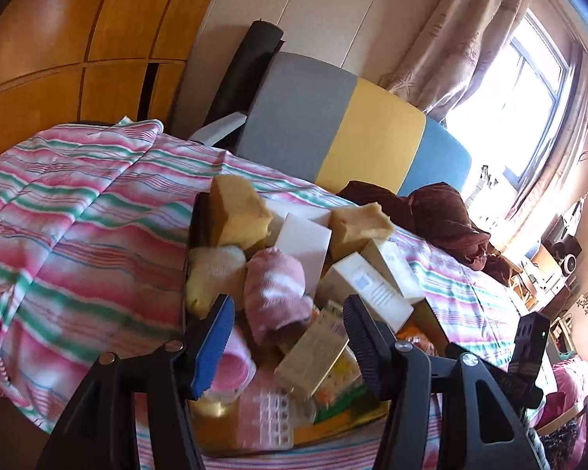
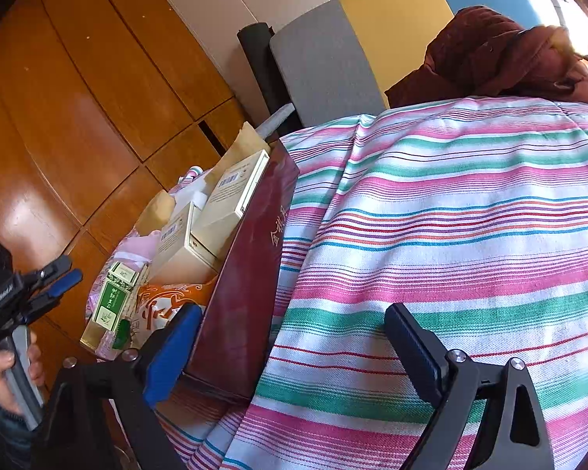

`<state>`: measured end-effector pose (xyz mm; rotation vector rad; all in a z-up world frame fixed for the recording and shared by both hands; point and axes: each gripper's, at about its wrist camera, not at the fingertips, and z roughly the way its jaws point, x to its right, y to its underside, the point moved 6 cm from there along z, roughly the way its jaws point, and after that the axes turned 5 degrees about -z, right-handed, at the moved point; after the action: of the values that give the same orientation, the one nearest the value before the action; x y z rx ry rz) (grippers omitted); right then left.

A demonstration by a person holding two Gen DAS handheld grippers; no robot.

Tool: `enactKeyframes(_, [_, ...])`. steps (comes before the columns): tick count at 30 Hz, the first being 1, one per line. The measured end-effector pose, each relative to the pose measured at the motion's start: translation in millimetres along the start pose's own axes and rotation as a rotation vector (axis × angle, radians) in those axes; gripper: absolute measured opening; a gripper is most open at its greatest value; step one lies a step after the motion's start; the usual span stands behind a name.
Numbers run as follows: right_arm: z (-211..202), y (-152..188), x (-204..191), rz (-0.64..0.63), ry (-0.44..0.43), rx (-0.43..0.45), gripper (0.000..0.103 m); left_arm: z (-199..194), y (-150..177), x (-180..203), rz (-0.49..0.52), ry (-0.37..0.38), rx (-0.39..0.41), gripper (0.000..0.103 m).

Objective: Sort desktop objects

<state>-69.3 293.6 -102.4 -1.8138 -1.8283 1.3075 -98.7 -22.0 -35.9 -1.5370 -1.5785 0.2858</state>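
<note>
A: How far along is the sorting?

B: Barely begun, I'd judge. Everything is heaped in one dark red box [image 2: 247, 258] on the striped cloth [image 2: 450, 235]. Nothing lies sorted on the cloth beside it.

A: What's in the heap?

B: Two yellow sponges [image 1: 237, 211], a white block [image 1: 305, 241], a pink sock [image 1: 274, 290] and a paler one [image 1: 215, 270] beside it, several cream cartons [image 1: 368, 286], a green-labelled carton [image 2: 111, 301], an orange packet [image 2: 164, 301]. They lie tilted, touching and overlapping.

A: And the left tool?

B: The left tool [image 1: 288, 337] hangs just over the near end of the heap, jaws apart, gripping nothing. The pink sock and a tan carton [image 1: 313, 356] lie between its fingers in view; whether it touches them I cannot tell.

A: The right tool?

B: The right tool [image 2: 294, 348] is spread wide and empty, over the bare cloth just beside the box. Its blue pad [image 2: 172, 348] is near the box's side.

A: So what's left?

B: As far as the views show, all of it: every item must come out and be grouped. The bare cloth on the right looks the likely place.
</note>
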Motion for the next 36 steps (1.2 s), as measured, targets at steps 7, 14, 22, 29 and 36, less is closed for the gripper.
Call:
enactKeyframes(7, [-3, -2, -1, -0.015, 0.070, 0.012, 0.097, -24, 28, 4, 0.041, 0.034, 0.006, 0.058])
enactKeyframes(14, [-22, 4, -20, -0.066, 0.173, 0.032, 0.097, -43, 51, 1, 0.099, -0.029, 0.037, 0.060])
enactKeyframes(22, [-50, 3, -77, -0.238, 0.260, 0.069, 0.103, -54, 50, 5, 0.102, -0.190, 0.107, 0.065])
enactKeyframes(29, [-41, 22, -120, -0.329, 0.308, 0.009, 0.103, -68, 49, 13, 0.111, -0.277, 0.152, 0.066])
enactKeyframes(36, [-33, 21, -149, -0.366, 0.320, -0.016, 0.103, -84, 50, 24, 0.170, -0.404, 0.206, 0.066])
